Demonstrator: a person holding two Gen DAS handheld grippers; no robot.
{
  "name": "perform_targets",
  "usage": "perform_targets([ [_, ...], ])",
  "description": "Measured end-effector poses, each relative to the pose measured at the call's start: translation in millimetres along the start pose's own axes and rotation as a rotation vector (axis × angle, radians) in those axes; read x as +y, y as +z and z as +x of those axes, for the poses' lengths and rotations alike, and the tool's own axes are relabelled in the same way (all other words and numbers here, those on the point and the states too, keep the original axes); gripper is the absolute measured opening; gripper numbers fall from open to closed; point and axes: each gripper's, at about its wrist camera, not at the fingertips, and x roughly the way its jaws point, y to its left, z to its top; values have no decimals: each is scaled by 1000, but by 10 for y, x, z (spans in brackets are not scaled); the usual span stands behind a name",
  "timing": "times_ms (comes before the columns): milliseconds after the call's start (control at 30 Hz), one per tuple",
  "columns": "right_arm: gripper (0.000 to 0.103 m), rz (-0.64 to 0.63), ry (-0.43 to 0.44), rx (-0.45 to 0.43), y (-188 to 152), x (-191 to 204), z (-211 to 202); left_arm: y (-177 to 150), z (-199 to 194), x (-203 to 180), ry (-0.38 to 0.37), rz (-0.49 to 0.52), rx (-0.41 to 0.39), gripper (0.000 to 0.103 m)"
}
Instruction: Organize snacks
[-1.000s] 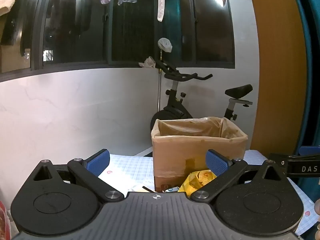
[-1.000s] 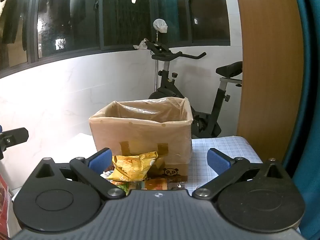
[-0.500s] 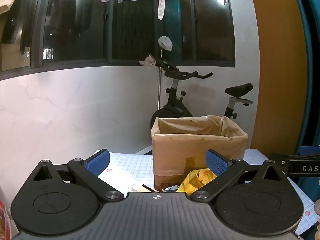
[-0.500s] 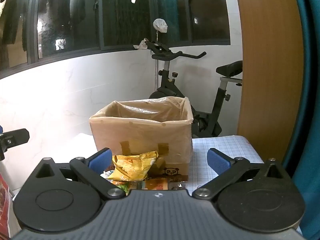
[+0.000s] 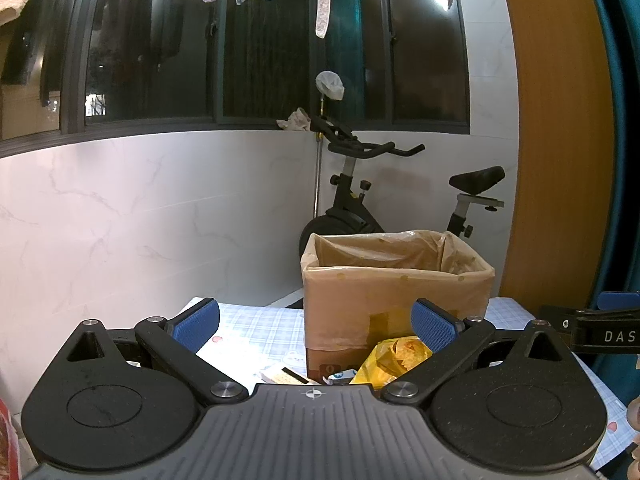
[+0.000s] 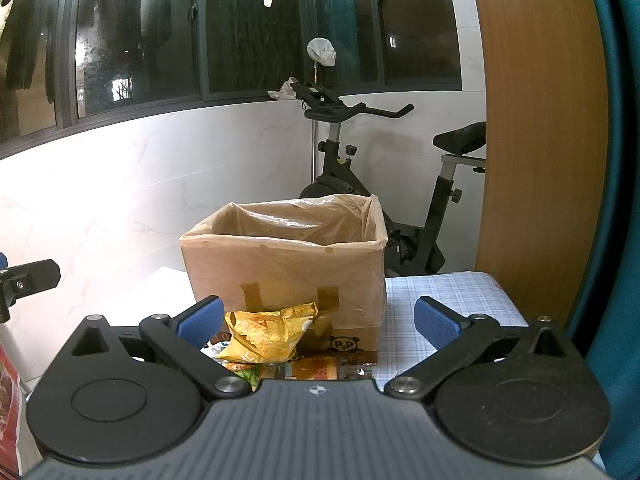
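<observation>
A cardboard box (image 5: 396, 300) lined with a plastic bag stands open on the checked tablecloth (image 5: 256, 320); it also shows in the right wrist view (image 6: 288, 272). A yellow snack bag (image 6: 268, 336) leans against its front, seen too in the left wrist view (image 5: 394, 362). More small snack packets (image 6: 316, 368) lie in front of the box, partly hidden by the gripper bodies. My left gripper (image 5: 316, 326) is open and empty, short of the box. My right gripper (image 6: 318, 320) is open and empty, with the yellow bag between its fingers' line of sight.
An exercise bike (image 5: 360, 200) stands behind the table by the white wall. A wooden panel (image 6: 532, 140) and a teal curtain (image 6: 624, 200) are on the right. The right gripper's tip (image 5: 600, 328) shows at the left view's right edge.
The left wrist view has tilted slightly, showing a bit more of the packets in front of the box. The right gripper has barely moved.
</observation>
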Motion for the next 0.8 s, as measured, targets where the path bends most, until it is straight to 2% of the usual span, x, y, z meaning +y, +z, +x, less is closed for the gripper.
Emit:
perform_targets([
  [800, 103, 7, -4, 1, -9, -27, 0, -17, -2, -15, -9, -4, 9, 103],
])
